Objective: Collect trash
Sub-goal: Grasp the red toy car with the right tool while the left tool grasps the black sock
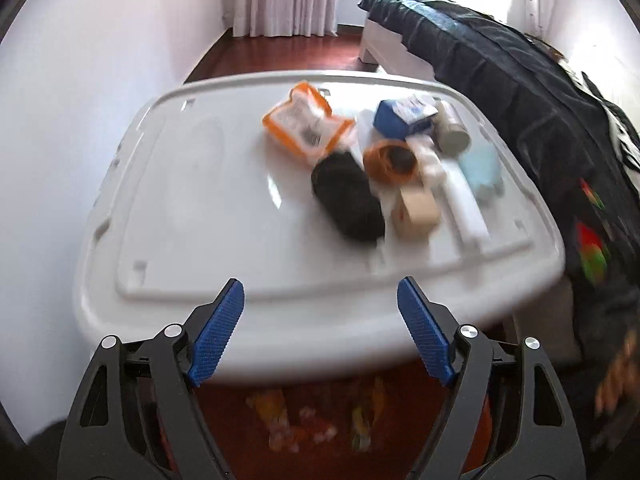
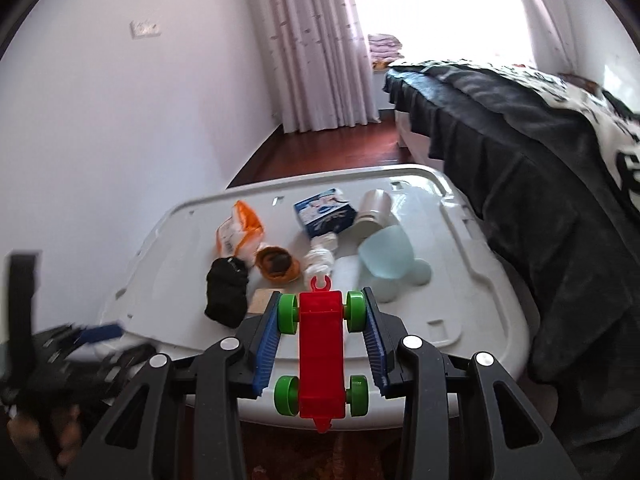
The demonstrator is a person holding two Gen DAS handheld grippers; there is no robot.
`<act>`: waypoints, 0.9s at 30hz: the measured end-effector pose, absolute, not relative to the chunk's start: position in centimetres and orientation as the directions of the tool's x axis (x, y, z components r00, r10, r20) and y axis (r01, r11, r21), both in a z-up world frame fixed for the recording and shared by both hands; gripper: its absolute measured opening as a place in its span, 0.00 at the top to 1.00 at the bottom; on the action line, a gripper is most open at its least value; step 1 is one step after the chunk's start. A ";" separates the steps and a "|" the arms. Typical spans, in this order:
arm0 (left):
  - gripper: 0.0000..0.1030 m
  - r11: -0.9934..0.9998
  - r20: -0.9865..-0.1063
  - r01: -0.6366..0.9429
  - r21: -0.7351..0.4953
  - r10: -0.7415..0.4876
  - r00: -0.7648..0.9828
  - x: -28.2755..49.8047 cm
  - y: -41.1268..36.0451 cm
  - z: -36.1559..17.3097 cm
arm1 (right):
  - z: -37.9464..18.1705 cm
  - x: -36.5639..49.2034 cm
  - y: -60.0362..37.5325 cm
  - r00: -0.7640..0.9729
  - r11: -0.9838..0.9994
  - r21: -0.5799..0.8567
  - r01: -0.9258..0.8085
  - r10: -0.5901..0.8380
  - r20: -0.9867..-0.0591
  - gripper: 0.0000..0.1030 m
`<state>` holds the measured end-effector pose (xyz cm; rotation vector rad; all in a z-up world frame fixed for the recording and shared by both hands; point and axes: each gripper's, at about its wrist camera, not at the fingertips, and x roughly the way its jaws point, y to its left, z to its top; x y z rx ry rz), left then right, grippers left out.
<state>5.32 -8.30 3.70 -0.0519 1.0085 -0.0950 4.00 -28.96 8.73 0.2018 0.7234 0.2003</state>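
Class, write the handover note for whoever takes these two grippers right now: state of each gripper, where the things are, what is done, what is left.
Left gripper: open, empty, at the near edge of the white bin lid.
Right gripper: shut on the red toy car, held above the lid's near edge.
On the lid: orange wrapper, black bundle, blue box, small cardboard box.
Done: the car is picked up.
Left: the pile; no trash container in view.

no legible text anywhere. orange-and-white packet (image 1: 306, 124) carries a barcode, digits too blurred to read. blue carton (image 2: 325, 211) print unreadable; blanket (image 2: 624, 160) lettering only partly in view.
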 end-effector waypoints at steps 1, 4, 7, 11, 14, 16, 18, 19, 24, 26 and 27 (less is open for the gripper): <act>0.23 0.993 -0.840 0.053 -0.107 -0.118 0.530 7.0 -8.8 3.4 | 8.6 4.1 -29.2 0.732 0.960 0.255 -0.113 0.254 -0.632 0.63; 0.23 0.991 -0.836 0.017 -0.134 -0.122 0.535 10.5 -9.8 2.5 | 8.2 4.4 -29.3 0.732 0.958 0.258 -0.122 0.263 -0.629 0.63; 0.23 0.988 -0.828 -0.005 -0.152 -0.124 0.546 13.3 -10.4 1.8 | 8.1 4.8 -29.6 0.732 0.956 0.269 -0.120 0.268 -0.626 0.63; 0.23 0.985 -0.837 -0.038 -0.169 -0.123 0.533 15.9 -10.7 -0.1 | 8.0 5.3 -29.9 0.735 0.951 0.287 -0.115 0.276 -0.619 0.63; 0.23 0.980 -0.863 -0.080 -0.183 -0.122 0.490 17.2 -9.9 -2.4 | 7.8 5.5 -29.6 0.731 0.951 0.283 -0.125 0.281 -0.622 0.63; 0.23 0.985 -0.864 -0.066 -0.161 -0.108 0.492 17.2 -9.7 -3.5 | 7.7 5.7 -29.4 0.724 0.947 0.292 -0.133 0.294 -0.624 0.63; 0.29 0.997 -0.853 0.002 -0.083 -0.071 0.518 16.8 -10.5 -3.7 | 7.5 5.9 -29.4 0.712 0.935 0.328 -0.135 0.321 -0.624 0.63; 0.37 0.997 -0.847 0.026 -0.067 -0.071 0.527 16.5 -10.8 -3.7 | 7.4 6.0 -29.4 0.710 0.933 0.335 -0.131 0.324 -0.626 0.63; 0.58 0.994 -0.831 0.071 -0.084 -0.110 0.545 15.6 -10.5 -2.9 | 7.0 6.5 -29.2 0.694 0.931 0.345 -0.116 0.325 -0.642 0.63; 0.59 0.992 -0.836 0.064 -0.105 -0.123 0.535 14.9 -9.9 -2.5 | 6.7 6.8 -29.1 0.681 0.923 0.367 -0.113 0.341 -0.648 0.63; 0.59 0.992 -0.838 0.062 -0.108 -0.125 0.531 14.4 -9.5 -2.4 | 6.6 6.9 -29.0 0.677 0.920 0.375 -0.111 0.347 -0.650 0.63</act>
